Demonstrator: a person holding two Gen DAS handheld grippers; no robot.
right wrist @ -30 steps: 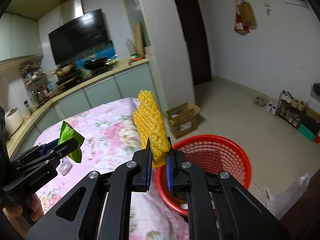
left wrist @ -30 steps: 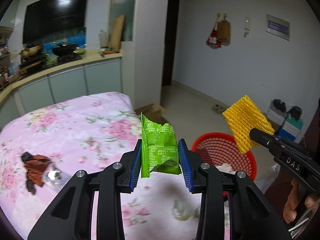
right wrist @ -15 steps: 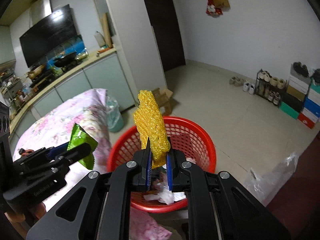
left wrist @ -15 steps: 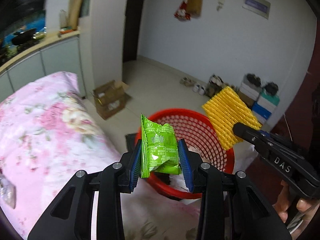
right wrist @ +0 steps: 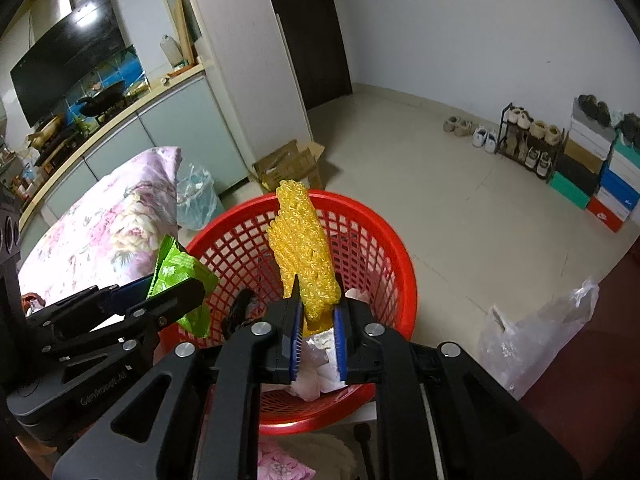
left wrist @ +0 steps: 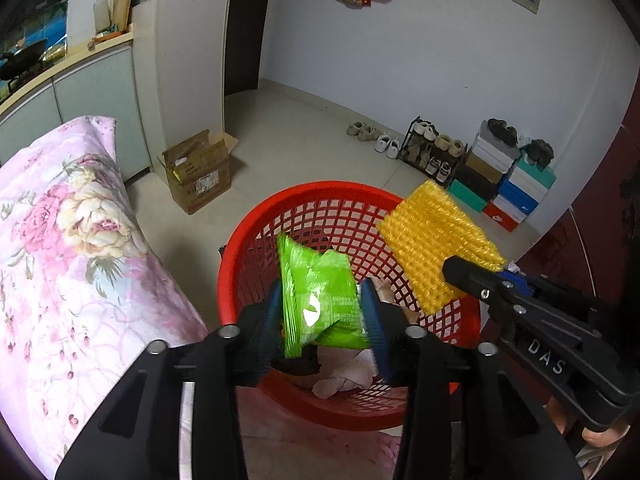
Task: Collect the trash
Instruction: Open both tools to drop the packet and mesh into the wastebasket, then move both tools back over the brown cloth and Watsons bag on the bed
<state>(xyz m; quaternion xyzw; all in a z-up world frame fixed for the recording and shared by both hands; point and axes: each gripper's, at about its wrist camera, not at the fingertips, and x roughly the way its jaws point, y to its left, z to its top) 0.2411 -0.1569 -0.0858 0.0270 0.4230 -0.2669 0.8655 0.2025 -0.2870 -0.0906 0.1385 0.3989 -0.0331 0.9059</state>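
We hold both claws over the round red plastic lattice basket (left wrist: 320,208), which stands on the pale floor just beside the pink floral bedspread (left wrist: 60,248).

The left claw (left wrist: 322,320) is opening, and the crinkled bright green foil snack wrapper (left wrist: 316,300) sits between its blue pads, blurred, above the basket's mouth. We cannot tell whether the pads still press on it.

The right claw (right wrist: 318,320) is also opening, its jaws only slightly apart. The yellow foam fruit net (right wrist: 304,252), a ribbed, mesh-textured sleeve, stands upright between its blue pads, over the middle of the basket. Its lower end looks loose in the gap, so we cannot tell whether it is gripped.

Inside the basket, under both claws, lie crumpled white tissues (right wrist: 316,364) and a dark scrap (right wrist: 236,312). Beyond the basket's far rim stands an open brown cardboard box (left wrist: 198,170).
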